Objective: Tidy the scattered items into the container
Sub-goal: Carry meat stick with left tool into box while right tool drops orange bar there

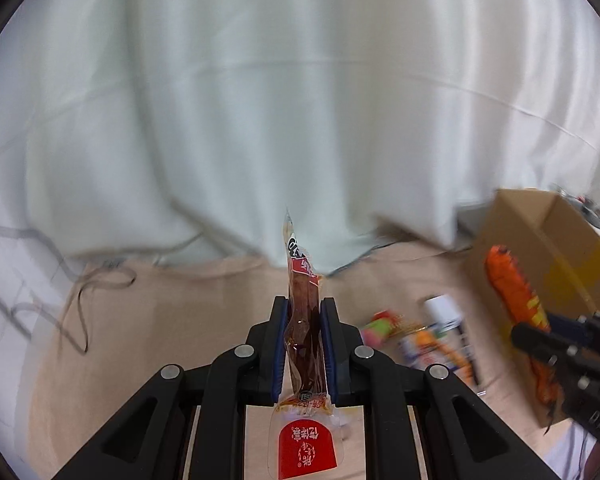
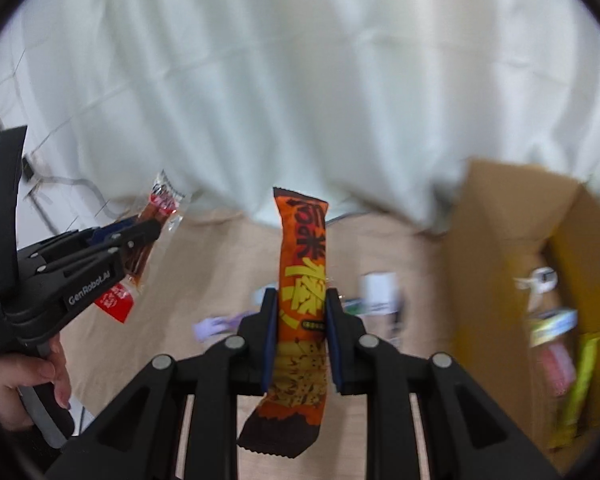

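Note:
My left gripper (image 1: 304,308) is shut on a clear snack packet with a red label (image 1: 303,344), held upright above the floor. My right gripper (image 2: 301,300) is shut on an orange snack bar wrapper (image 2: 302,280), also upright. The open cardboard box (image 2: 500,264) stands to the right, with several packets inside. In the left wrist view the box (image 1: 548,248) is at the far right behind the orange wrapper (image 1: 516,292) and the right gripper (image 1: 532,338). In the right wrist view the left gripper (image 2: 152,230) with its red packet (image 2: 156,216) is at the left.
Several loose packets and a white item (image 1: 444,312) lie on the beige floor (image 1: 180,320) between the grippers and the box. A white curtain (image 1: 300,100) hangs behind. Cables (image 1: 84,284) trail at the left. A hand (image 2: 40,376) grips the left tool's handle.

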`<state>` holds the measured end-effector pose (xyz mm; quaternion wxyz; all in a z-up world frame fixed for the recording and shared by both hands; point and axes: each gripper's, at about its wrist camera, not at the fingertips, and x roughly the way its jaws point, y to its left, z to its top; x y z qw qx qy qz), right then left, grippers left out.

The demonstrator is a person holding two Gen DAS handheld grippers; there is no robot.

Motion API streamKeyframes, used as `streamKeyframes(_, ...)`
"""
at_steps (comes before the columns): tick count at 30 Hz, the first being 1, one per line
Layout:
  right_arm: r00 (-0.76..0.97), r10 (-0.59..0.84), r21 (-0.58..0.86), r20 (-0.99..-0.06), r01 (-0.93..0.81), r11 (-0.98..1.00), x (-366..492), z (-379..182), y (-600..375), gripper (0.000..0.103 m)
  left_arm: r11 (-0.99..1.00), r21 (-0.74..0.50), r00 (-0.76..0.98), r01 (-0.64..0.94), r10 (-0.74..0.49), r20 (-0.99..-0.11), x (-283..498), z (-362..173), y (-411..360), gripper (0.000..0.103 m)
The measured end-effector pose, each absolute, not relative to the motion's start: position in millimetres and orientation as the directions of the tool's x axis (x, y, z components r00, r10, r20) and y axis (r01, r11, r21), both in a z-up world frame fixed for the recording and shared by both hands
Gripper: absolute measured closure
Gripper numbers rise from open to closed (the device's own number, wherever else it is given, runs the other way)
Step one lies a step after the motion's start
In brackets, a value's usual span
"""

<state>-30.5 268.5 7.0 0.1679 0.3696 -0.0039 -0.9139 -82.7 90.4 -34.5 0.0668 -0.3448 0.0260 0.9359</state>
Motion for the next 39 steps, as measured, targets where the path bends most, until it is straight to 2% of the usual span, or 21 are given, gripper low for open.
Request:
streamKeyframes(5, -0.732, -0.211, 0.104, -0.648, 0.189, -0.976, -27, 44, 353, 0.077, -0.974, 0.008, -0.772, -0.227, 0.175, -0.611, -78, 9, 166, 0.087)
streamKeyframes(7, -0.742, -0.175, 0.098, -0.647, 0.147, -0.984, -24, 51, 381, 0.077, -0.966, 0.003, -0.767, -0.26, 0.205, -0.607, -81, 18, 194, 0.092)
streamKeyframes(10, -0.74, -0.122, 0.091, -0.661, 0.083, -0.992, -21, 52, 419, 0.077, -0.952, 0.002, -0.757, -0.306, 0.242, -0.606, -85, 26, 233, 0.092)
streamKeyframes(17, -0.686, -0.053, 0.078, -0.725, -0.005, -0.997, -25, 21, 477, 0.077, -0.924, -0.014, -0.72, -0.383, 0.308, -0.622, -79, 30, 296, 0.092)
streamKeyframes(25, -0.649, -0.05, 0.108, -0.759, -0.05, -0.993, -22, -5, 515, 0.077, -0.883, -0.007, -0.68, -0.469, 0.366, -0.635, -56, 45, 346, 0.092)
streamKeyframes(35, -0.604, -0.061, 0.115, -0.795, -0.051, -0.992, -22, -27, 522, 0.076, -0.844, -0.013, -0.619, -0.535, 0.402, -0.675, -45, 26, 399, 0.092)
streamKeyframes(36, -0.601, -0.062, 0.119, -0.797, -0.055, -0.991, -22, -28, 522, 0.07, -0.843, -0.019, -0.614, -0.538, 0.407, -0.677, -46, 25, 401, 0.092)
streamKeyframes(37, -0.599, -0.059, 0.121, -0.799, -0.064, -0.991, -21, -30, 524, 0.056, -0.841, -0.02, -0.61, -0.54, 0.408, -0.679, -46, 23, 404, 0.092)
streamKeyframes(38, -0.595, -0.059, 0.126, -0.801, -0.072, -0.989, -20, -31, 525, 0.049, -0.84, -0.015, -0.609, -0.542, 0.405, -0.682, -45, 21, 407, 0.092)
streamKeyframes(39, -0.59, -0.06, 0.132, -0.805, -0.08, -0.988, -20, -32, 527, 0.034, -0.84, -0.01, -0.609, -0.542, 0.4, -0.685, -45, 20, 408, 0.091)
